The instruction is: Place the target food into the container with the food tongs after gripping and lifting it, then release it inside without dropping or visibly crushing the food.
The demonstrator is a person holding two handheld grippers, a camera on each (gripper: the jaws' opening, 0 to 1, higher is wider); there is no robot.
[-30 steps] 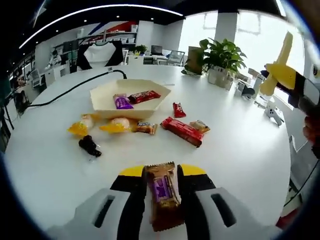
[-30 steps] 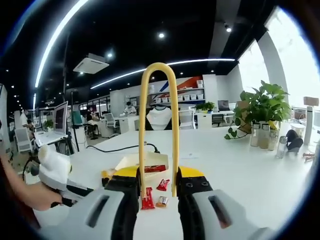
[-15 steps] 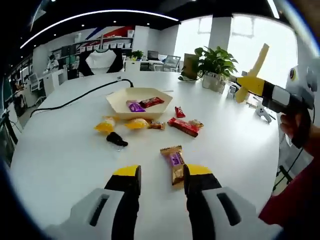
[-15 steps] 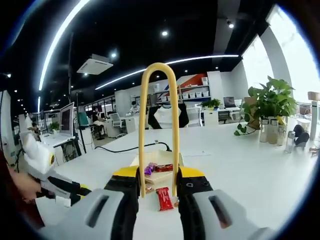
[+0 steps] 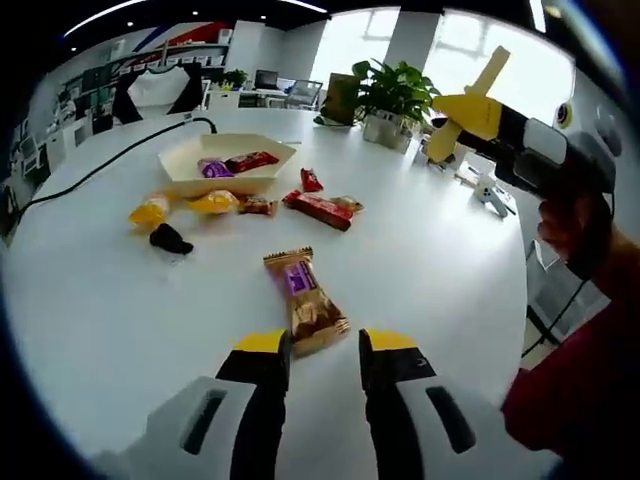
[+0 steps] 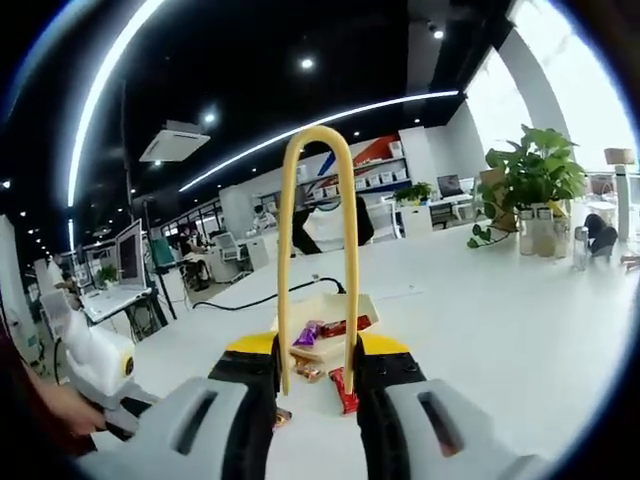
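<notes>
A brown snack bar with a purple label (image 5: 303, 298) lies flat on the white table (image 5: 450, 250), just ahead of my left gripper (image 5: 326, 346), which is open and holds nothing. Farther back stands the beige paper tray (image 5: 180, 160), with a purple sweet and a red bar inside. My right gripper (image 6: 318, 362) is shut on the yellow food tongs (image 6: 318, 140), whose bend rises in front of the camera; the tray (image 6: 370, 300) lies beyond them. In the left gripper view, the right gripper (image 5: 470, 112) hovers at the upper right above the table, tongs (image 5: 490, 72) sticking up.
Between the tray and the snack bar lie loose snacks: yellow sweets (image 5: 148, 210), a black piece (image 5: 170, 240), a long red bar (image 5: 318, 208). A black cable (image 5: 100, 165) runs off to the left. A potted plant (image 5: 385, 95) and bottles stand at the far edge.
The left gripper has let go of the brown snack bar, which now lies on the table, and has drawn back from it. The right gripper with the tongs has come closer.
</notes>
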